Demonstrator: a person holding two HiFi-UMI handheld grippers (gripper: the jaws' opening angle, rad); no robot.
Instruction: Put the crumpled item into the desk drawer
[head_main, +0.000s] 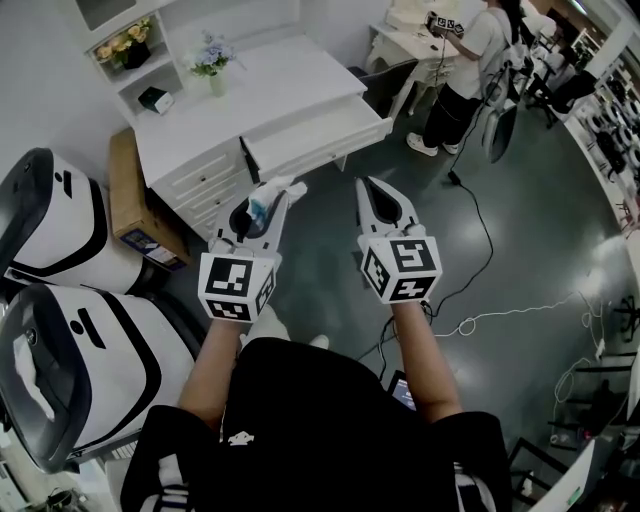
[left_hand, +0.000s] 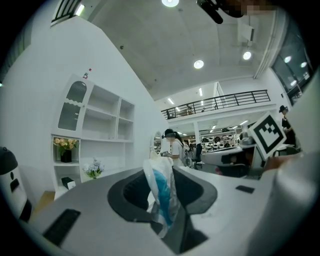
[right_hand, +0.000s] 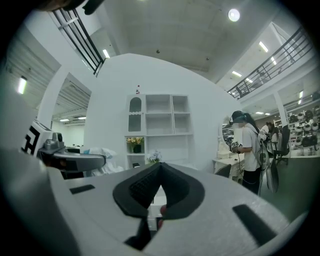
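In the head view my left gripper (head_main: 278, 192) is shut on the crumpled item (head_main: 260, 207), a wad of white and blue plastic. The left gripper view shows the same wad (left_hand: 161, 192) pinched upright between the dark pads of that gripper (left_hand: 162, 175). My right gripper (head_main: 376, 190) hangs beside it, shut, with nothing in its jaws (right_hand: 160, 166). Both are held in the air above the floor, short of the white desk (head_main: 250, 85). The desk's wide drawer (head_main: 318, 135) stands pulled open just beyond the left gripper's tips.
A vase of flowers (head_main: 212, 65) and a shelf unit (head_main: 135, 55) stand on the desk. A cardboard box (head_main: 128, 195) and two white-and-black machines (head_main: 50, 230) are at left. A person (head_main: 470, 60) stands at another desk at the back right. Cables (head_main: 500, 318) lie on the floor.
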